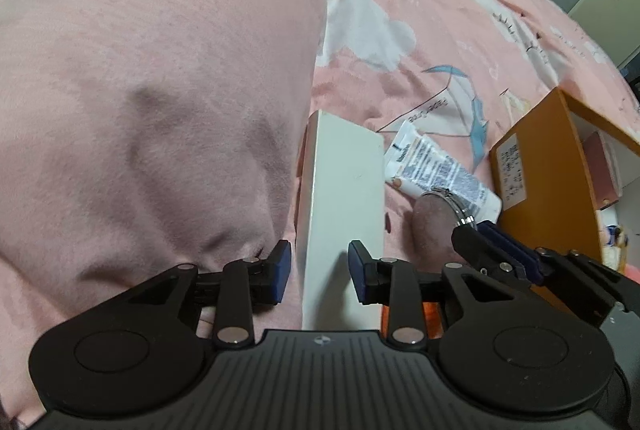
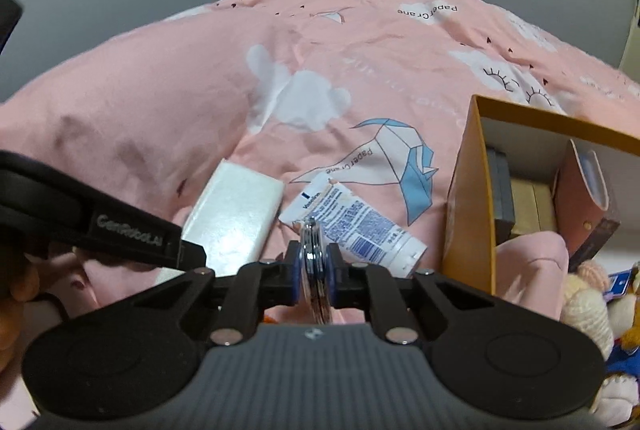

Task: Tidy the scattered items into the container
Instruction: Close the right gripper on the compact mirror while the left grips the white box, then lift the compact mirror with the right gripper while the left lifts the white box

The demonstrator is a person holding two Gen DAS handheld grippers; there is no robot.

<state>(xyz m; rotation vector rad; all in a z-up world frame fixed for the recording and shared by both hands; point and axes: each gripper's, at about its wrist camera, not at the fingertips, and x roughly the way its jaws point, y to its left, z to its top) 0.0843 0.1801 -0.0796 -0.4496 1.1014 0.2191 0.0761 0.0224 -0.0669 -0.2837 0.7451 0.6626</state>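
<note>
Metal ring [image 2: 312, 250], thin, rigid, slippery, lower centre of my right view, pinched edge-on in my right gripper [image 2: 313, 276] jaws; left gripper [image 1: 320, 270] jaws spread around white box [image 1: 340, 198].

Left gripper [image 1: 319, 272] straddles white box [image 1: 340, 198], seemingly untouched; tube [image 1: 440, 170] beside.

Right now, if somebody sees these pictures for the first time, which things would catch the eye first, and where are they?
Probably the right gripper, shut on a thin round metal disc just above the pink bedcover. Behind it lie a white tube and, to its left, a white box, which stands between the left gripper's open jaws. The orange container sits at the right, already holding items.
</note>
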